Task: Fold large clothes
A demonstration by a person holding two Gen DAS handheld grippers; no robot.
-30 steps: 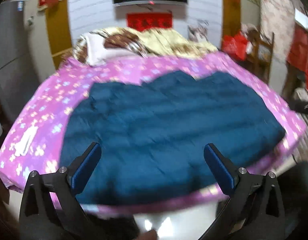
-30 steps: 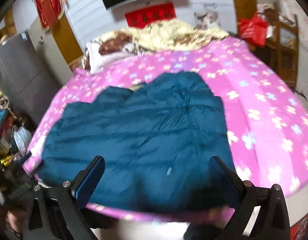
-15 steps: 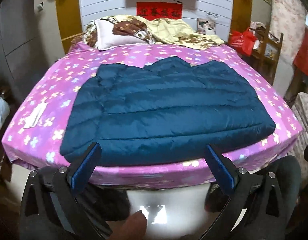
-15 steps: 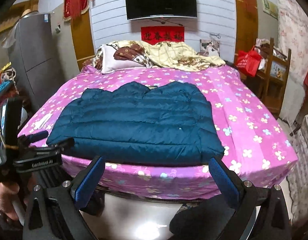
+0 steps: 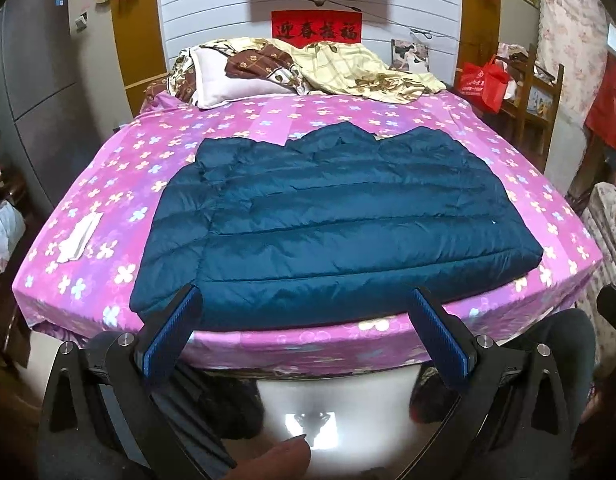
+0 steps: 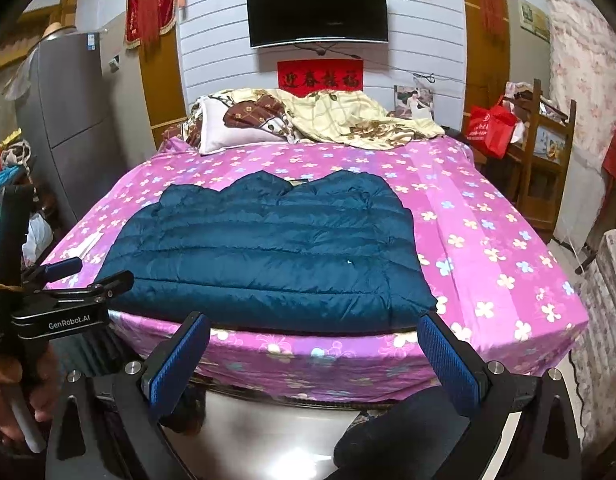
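Room: bedroom, white slatted wall behind the bed, dark TV (image 6: 317,12) mounted high, red banner (image 6: 320,75) under it.
Bed: pink flowered sheet (image 6: 488,240) over the whole mattress, near edge facing both cameras.
Jacket: dark blue quilted down jacket (image 5: 332,220) lay flat on the sheet, near the foot edge, hem toward the cameras, collar toward the pillows; sat left of centre in the right wrist view (image 6: 268,248).
Left gripper: (image 5: 306,330) held off the bed below the foot edge, blue pads wide apart, nothing between them; also seen from the side at the left edge of the right wrist view (image 6: 88,276).
Right gripper: (image 6: 314,356) also short of the bed, pads spread wide, holding nothing.
Hand: person's hand (image 6: 12,400) wrapped around the left gripper's handle.
Bedding: white pillow (image 5: 236,84) and crumpled yellow patterned quilt (image 5: 360,68) at the head end, well apart from the jacket.
Sheet extras: small white item (image 5: 80,236) on the left part of the sheet, apart from the jacket.
Side: red bag (image 6: 490,128) on wooden shelving right of the bed; grey fridge (image 6: 68,120) on the left.
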